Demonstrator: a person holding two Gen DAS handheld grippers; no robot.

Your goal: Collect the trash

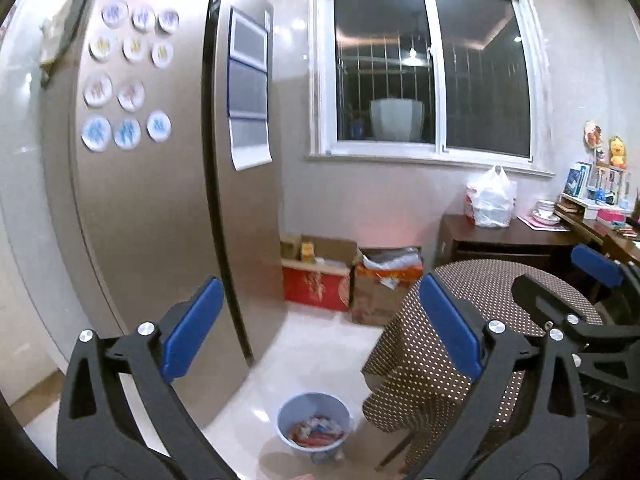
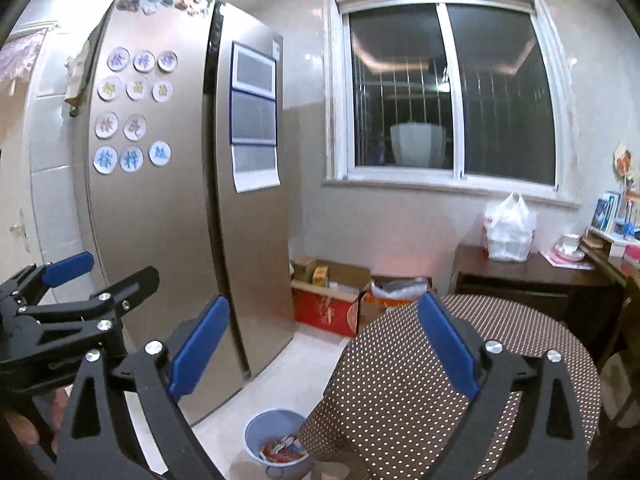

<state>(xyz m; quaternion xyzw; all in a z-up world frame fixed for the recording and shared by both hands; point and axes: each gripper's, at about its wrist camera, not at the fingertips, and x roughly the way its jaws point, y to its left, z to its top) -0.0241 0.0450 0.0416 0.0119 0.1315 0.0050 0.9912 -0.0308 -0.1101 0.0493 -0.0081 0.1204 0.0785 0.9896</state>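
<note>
A light blue trash bin [image 1: 315, 425] stands on the white floor between the fridge and the table, with colourful wrappers [image 1: 318, 432] inside. It also shows in the right wrist view [image 2: 276, 442], partly behind the tablecloth. My left gripper [image 1: 320, 328] is open and empty, held high above the bin. My right gripper [image 2: 324, 344] is open and empty, above the table's left edge. The right gripper shows at the right edge of the left wrist view [image 1: 568, 292], and the left gripper at the left of the right wrist view [image 2: 100, 272].
A tall steel fridge [image 1: 160, 200] with round magnets stands at left. A round table with a brown dotted cloth [image 1: 460, 344] is at right. Cardboard boxes [image 1: 352, 280] sit under the window. A dark sideboard [image 1: 512, 240] holds a white plastic bag [image 1: 490, 200].
</note>
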